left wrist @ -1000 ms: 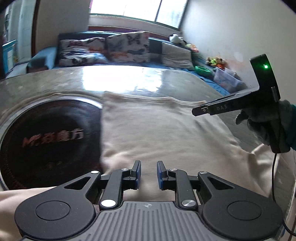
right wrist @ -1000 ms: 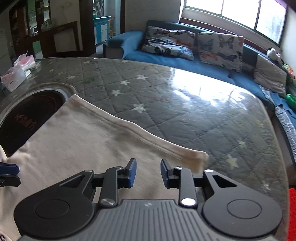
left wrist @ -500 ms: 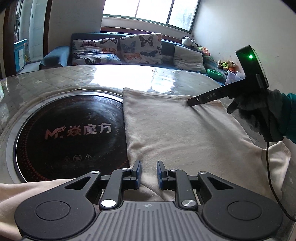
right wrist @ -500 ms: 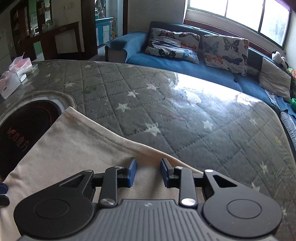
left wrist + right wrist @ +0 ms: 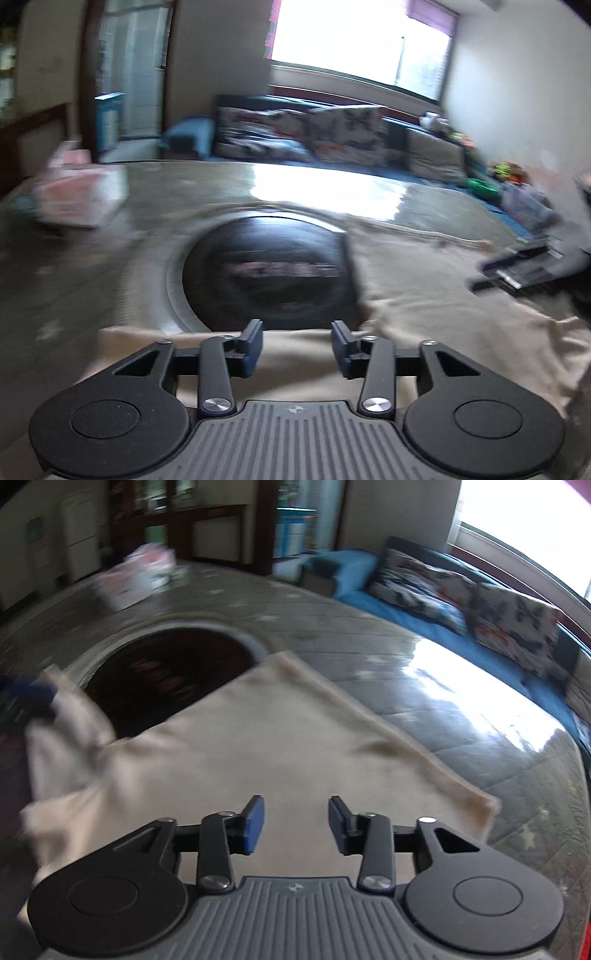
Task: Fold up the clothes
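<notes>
Left wrist view, though blurred, showed the left gripper [image 5: 296, 345] with its jaws spread wide and nothing between them, poised over the near edge of the cream garment [image 5: 424, 306]. The garment lay on the counter [image 5: 110, 258], partly draped over the dark round cooktop [image 5: 266, 273] set into it. On the far side of the cooktop sat a tissue box [image 5: 81, 199]. In the right wrist view the right gripper [image 5: 296, 823] was likewise wide open and empty above the cloth's flat middle, with a bunched sleeve toward the cooktop. The likely trouble: the bunched sleeve could get folded in as a lump, a closing gripper might pinch only one layer, and the glossy counter could let the cloth slide instead of creasing.
</notes>
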